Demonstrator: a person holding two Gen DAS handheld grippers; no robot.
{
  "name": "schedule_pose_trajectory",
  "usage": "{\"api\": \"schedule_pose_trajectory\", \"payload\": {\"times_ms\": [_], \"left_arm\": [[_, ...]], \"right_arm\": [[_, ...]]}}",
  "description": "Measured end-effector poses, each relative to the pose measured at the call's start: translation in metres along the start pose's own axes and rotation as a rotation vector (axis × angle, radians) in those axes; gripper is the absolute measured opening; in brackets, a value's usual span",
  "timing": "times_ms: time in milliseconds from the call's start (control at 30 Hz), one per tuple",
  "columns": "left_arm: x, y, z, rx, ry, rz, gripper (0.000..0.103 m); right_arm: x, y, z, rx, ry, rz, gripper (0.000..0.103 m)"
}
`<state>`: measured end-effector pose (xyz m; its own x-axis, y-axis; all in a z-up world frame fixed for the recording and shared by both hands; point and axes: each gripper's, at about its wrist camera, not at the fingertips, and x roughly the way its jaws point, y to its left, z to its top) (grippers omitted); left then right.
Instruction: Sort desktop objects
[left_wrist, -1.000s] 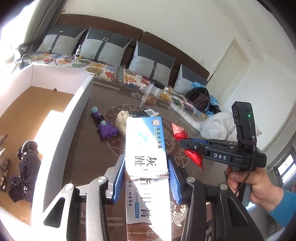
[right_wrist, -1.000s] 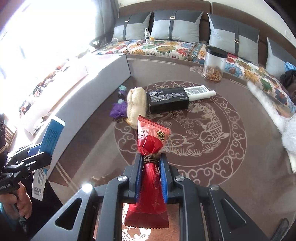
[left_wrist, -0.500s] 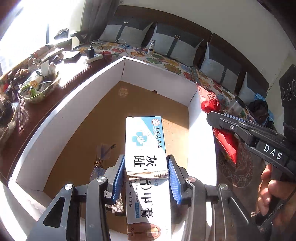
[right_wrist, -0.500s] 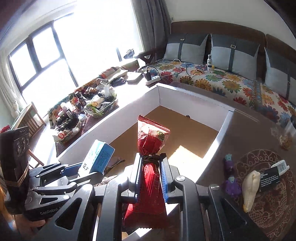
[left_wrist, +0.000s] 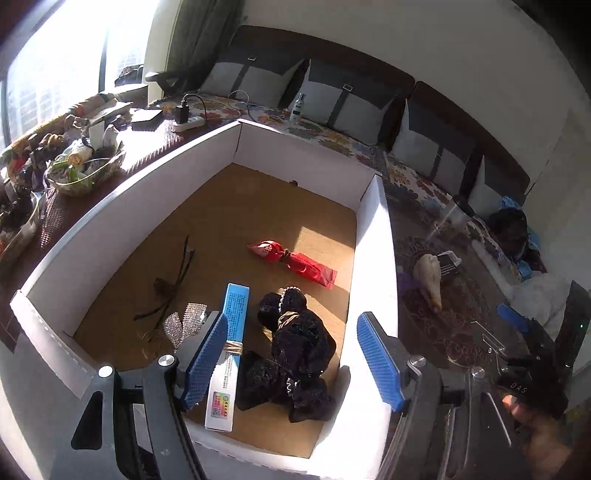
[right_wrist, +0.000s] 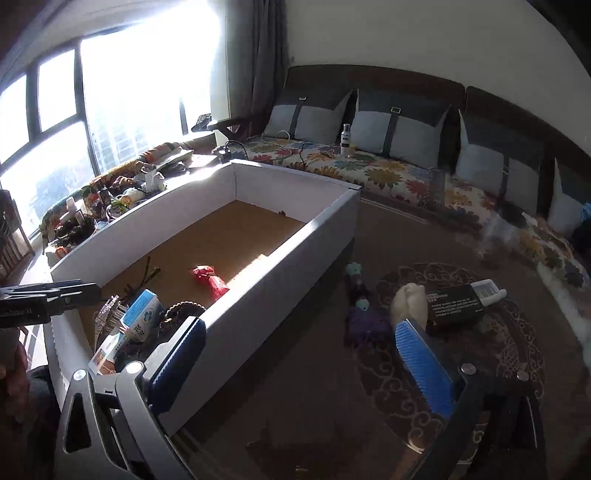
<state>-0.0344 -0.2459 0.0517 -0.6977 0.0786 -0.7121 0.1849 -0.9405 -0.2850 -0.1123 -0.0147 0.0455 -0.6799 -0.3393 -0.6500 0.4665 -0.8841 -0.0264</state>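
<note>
A white-walled box (left_wrist: 373, 236) with a brown floor holds the red snack packet (left_wrist: 291, 258), the blue-and-white ointment carton (left_wrist: 229, 354), a black scrunchie (left_wrist: 291, 354), a glittery clip (left_wrist: 184, 325) and a dark hair tie. My left gripper (left_wrist: 291, 354) is open above the box's near end; the carton leans by its left finger. My right gripper (right_wrist: 299, 358) is open and empty, astride the box's right wall (right_wrist: 280, 280). The packet (right_wrist: 208, 280) and carton (right_wrist: 140, 321) also show in the right wrist view.
On the brown patterned table (right_wrist: 332, 406) lie a purple toy (right_wrist: 360, 314), a cream shell-like object (right_wrist: 410, 306), a black box (right_wrist: 452, 304) and a white tube (right_wrist: 489, 288). A cushioned sofa (right_wrist: 388, 173) runs behind. Cluttered baskets (left_wrist: 85, 166) stand left of the box.
Both grippers have opened. The carton has dropped from my left gripper and the red packet from my right gripper into the box. The right gripper has swung towards the table.
</note>
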Motion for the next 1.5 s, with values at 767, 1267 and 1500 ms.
{"api": "schedule_pose_trajectory", "payload": {"times_ms": [767, 1267, 1500], "left_arm": [[0.155, -0.220, -0.105, 0.329, 0.210, -0.004, 0.094], [0.178, -0.228, -0.105, 0.425, 0.163, 0.027, 0.103], [0.190, -0.234, -0.096, 0.442, 0.172, 0.019, 0.103]], "right_arm": [[-0.022, -0.163, -0.168, 0.151, 0.195, -0.336, 0.103], [-0.013, -0.189, -0.174, 0.296, 0.234, -0.254, 0.103], [-0.013, -0.188, -0.175, 0.295, 0.234, -0.260, 0.103]]}}
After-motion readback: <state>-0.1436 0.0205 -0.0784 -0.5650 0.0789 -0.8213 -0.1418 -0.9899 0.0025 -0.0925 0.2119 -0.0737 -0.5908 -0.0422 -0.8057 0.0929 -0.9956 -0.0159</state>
